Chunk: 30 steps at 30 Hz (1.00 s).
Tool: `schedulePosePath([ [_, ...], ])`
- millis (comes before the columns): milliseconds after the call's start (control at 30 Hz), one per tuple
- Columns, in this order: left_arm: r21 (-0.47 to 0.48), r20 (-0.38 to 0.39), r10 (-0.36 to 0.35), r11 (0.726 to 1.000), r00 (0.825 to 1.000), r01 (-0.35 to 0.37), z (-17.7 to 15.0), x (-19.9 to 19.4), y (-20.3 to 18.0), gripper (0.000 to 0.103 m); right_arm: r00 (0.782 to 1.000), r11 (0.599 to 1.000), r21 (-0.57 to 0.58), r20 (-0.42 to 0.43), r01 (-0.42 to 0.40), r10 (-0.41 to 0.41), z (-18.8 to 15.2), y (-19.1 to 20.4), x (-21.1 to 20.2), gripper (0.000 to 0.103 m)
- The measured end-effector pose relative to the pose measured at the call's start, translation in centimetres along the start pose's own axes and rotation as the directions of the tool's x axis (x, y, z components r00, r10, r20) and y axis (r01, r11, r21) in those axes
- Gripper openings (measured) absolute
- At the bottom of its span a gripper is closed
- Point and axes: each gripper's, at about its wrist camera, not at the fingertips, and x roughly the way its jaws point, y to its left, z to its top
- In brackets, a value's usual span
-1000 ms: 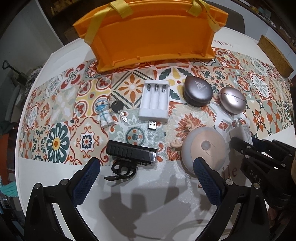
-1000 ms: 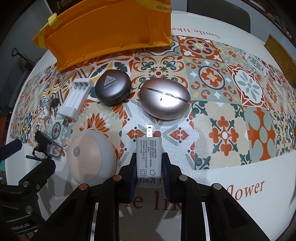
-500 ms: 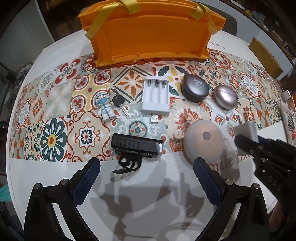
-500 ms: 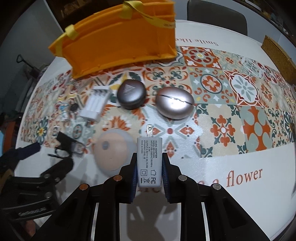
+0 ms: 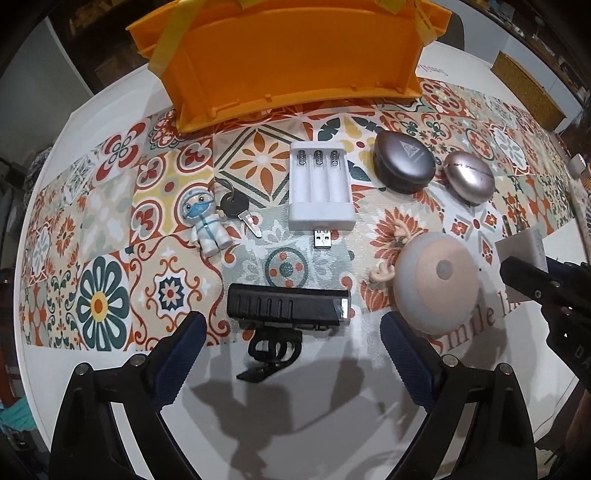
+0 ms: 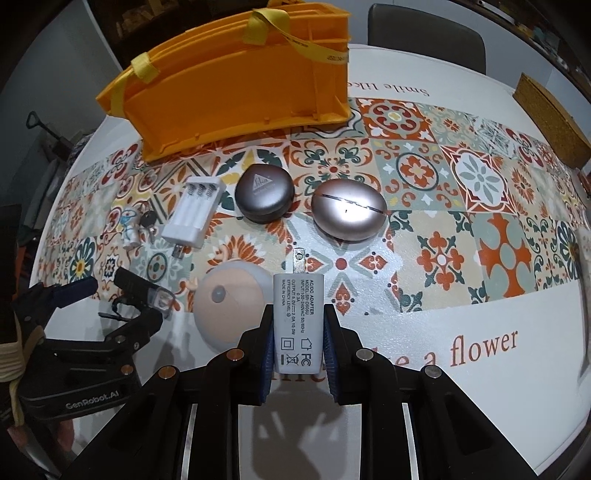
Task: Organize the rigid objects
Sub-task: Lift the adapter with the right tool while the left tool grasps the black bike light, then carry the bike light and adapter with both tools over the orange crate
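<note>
My left gripper [image 5: 291, 328] hangs over the black bike light [image 5: 286, 308]. Its jaws are closing, and the light lies just past the blue fingertips [image 5: 186, 332], untouched. My right gripper [image 6: 298, 314] is shut on a white power adapter [image 6: 297, 325], held above the table with its prongs pointing away. On the patterned runner lie a white battery charger [image 5: 319, 188], a dark grey case [image 5: 404, 162], a pinkish oval case [image 5: 469, 177], a round peach lamp [image 5: 436, 284] and a key with a small figurine [image 5: 205, 221]. Behind them stands the orange basket [image 5: 295, 55].
The right gripper with the adapter [image 5: 522, 245] shows at the right edge of the left wrist view, close to the peach lamp. A cork block [image 6: 550, 114] sits at the far right of the white table [image 6: 480, 387]. A dark chair [image 6: 424, 33] stands behind the table.
The left gripper has come down toward the bike light and its jaws have narrowed a little. The right gripper first rose with the adapter, then held still.
</note>
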Motion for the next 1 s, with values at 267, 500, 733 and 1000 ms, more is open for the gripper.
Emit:
schedulePosePath([
  [267,0.007,-0.024,-0.003,1.0,1.0,0.003,0.4,1.9,-0.4,0.083,1.0,1.0,0.002,-0.024,0.01,-0.01,0.3,-0.2,1.0,0.024],
  [500,0.008,-0.015,-0.017,1.0,1.0,0.018,0.6,2.6,-0.5,0.074,0.999,1.0,0.017,-0.05,0.005,-0.004,0.2,-0.6,1.7,0.024],
  [733,-0.015,0.002,-0.013,1.0,1.0,0.013,0.0,2.2,-0.5,0.073,0.999,1.0,0.016,-0.052,0.008,-0.008,-0.2,-0.5,1.7,0.024],
  [1000,-0.032,0.044,-0.002,0.999,0.999,0.004,-1.0,-0.9,-0.4,0.073,0.999,1.0,0.021,-0.036,0.003,-0.002,-0.3,-0.7,0.8,0.024],
])
